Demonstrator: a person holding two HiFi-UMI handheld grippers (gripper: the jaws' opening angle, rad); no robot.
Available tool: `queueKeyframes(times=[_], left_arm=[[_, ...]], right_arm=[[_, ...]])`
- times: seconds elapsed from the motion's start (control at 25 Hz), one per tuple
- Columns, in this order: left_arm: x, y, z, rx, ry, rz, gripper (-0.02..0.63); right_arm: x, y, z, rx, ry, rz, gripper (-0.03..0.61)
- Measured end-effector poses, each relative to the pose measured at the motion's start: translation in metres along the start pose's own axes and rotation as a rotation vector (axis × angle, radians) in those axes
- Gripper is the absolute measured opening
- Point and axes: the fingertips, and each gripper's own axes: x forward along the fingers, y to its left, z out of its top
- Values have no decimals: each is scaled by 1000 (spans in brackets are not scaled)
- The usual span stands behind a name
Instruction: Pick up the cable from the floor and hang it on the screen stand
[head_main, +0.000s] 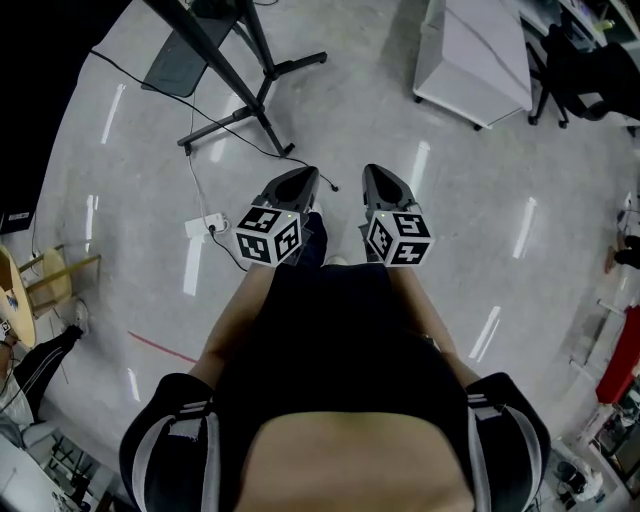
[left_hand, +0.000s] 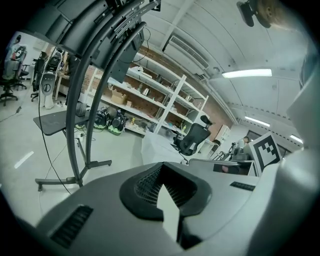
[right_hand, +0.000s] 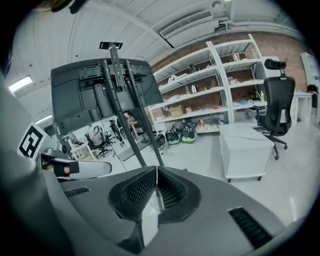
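Observation:
A thin black cable (head_main: 197, 180) lies on the grey floor, running from the base of the screen stand (head_main: 245, 80) to a white power strip (head_main: 205, 225); another strand ends just ahead of my grippers. Both grippers are held side by side close to the person's body, above the floor. My left gripper (head_main: 303, 178) (left_hand: 162, 170) is shut with nothing in it. My right gripper (head_main: 378, 172) (right_hand: 157, 170) is also shut and empty. The right gripper view faces the stand (right_hand: 120, 100) and its dark screen. The stand's pole (left_hand: 80, 100) rises at the left gripper view's left.
A white cabinet (head_main: 480, 55) (right_hand: 247, 145) stands to the right of the stand, with a black office chair (head_main: 585, 70) (right_hand: 277, 105) beside it. Shelving (right_hand: 210, 100) lines the far wall. A wooden chair (head_main: 55, 275) is at the left.

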Motion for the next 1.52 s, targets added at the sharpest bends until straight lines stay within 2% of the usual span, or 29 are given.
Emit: queueKeyframes(times=[0.16,0.36,0.48,0.84,1.2,1.4,1.52], left_arm=[[14,7,9,-2,29,-39,3],[35,18,24,45,55,-71,3],[51,31,28,58,77,-77,3],[93,60,19,58,115,-97,3],[118,74,8,40,115,-71,3],[131,76,-5,18,123,-64,3],[140,82,-19,6,136,-70,3]], right_arm=[[10,-9,11,9,-11,-35,25],[24,-22,21,25,-19,-82,25],[38,-31,19,0,1,-100,25],[68,-62,16,-39,15,-101,25],[97,-77,5,-15,39,-32,25],[116,-80,-17,3,73,5,25],[129,-81,-37,48,102,42,25]])
